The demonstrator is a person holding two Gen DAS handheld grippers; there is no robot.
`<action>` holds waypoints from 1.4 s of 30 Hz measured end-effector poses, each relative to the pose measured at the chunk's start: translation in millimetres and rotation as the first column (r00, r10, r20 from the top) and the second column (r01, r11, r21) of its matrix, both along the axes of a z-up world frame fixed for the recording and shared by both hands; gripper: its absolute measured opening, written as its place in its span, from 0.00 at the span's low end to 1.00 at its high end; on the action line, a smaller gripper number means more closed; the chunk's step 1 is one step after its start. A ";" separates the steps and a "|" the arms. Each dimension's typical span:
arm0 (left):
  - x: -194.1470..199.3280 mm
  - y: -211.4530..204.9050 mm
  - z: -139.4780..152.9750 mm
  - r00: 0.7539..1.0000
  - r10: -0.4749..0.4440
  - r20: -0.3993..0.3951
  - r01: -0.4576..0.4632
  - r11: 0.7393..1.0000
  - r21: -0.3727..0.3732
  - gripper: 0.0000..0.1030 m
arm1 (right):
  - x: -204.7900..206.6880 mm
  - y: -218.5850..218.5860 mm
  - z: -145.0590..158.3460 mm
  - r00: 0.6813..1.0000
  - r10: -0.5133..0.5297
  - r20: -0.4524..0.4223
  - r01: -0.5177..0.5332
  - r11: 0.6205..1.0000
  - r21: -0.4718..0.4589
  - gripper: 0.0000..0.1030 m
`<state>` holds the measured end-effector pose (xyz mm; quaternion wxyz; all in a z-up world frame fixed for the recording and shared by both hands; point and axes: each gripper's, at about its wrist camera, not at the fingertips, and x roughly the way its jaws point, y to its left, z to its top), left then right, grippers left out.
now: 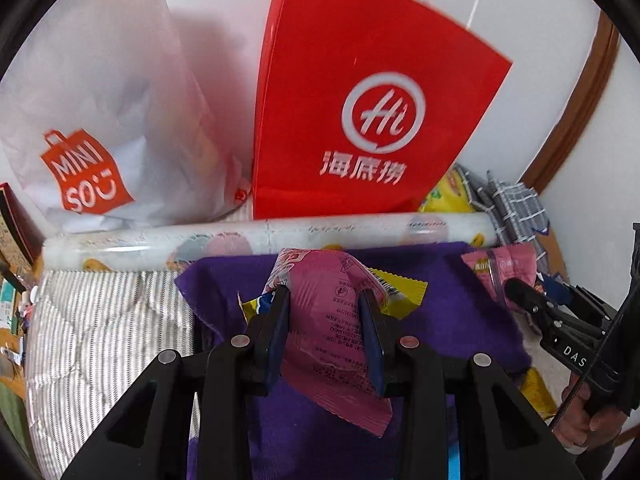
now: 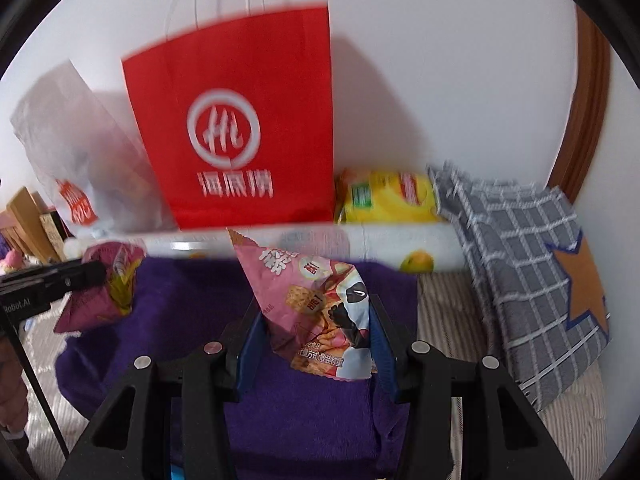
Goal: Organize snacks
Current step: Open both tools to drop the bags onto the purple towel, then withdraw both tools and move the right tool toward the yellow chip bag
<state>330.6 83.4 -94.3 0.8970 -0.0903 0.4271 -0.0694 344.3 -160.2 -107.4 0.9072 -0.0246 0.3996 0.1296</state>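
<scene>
My left gripper point(image 1: 324, 292) is shut on a pink snack packet point(image 1: 332, 344), held above a purple cloth point(image 1: 460, 300). A yellow packet point(image 1: 404, 294) lies on the cloth just behind it. My right gripper point(image 2: 315, 302) is shut on a pink cracker packet point(image 2: 316, 312) over the same purple cloth point(image 2: 300, 420). Each gripper shows in the other's view: the right gripper point(image 1: 516, 286) with its packet point(image 1: 500, 266), the left gripper point(image 2: 96, 271) with its packet point(image 2: 108, 292). A red paper bag point(image 1: 360, 100) point(image 2: 240, 120) stands upright against the wall straight ahead.
A white Miniso bag point(image 1: 100, 120) stands left of the red bag. A printed white roll point(image 1: 160, 240) point(image 2: 400, 248) lies across in front of both bags. A yellow chip bag point(image 2: 388, 196) and a grey checked cloth point(image 2: 520, 260) sit at the right. Striped bedding point(image 1: 100, 320) lies left.
</scene>
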 end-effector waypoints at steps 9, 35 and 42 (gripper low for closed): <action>9.9 -2.6 -29.8 0.998 -0.019 -0.067 0.020 1.000 0.013 0.33 | 4.9 4.7 -16.7 0.999 0.002 -0.045 -0.004 0.999 -0.037 0.45; -10.4 -17.8 9.6 1.000 -0.021 -0.020 0.022 0.998 0.061 0.77 | -20.2 -1.0 19.7 0.998 -0.054 -0.024 0.054 0.999 0.003 0.80; -40.4 -24.9 41.7 1.000 0.002 0.021 -0.004 0.997 0.079 0.85 | -61.9 -8.0 49.2 0.994 -0.108 0.017 0.108 0.994 -0.005 0.88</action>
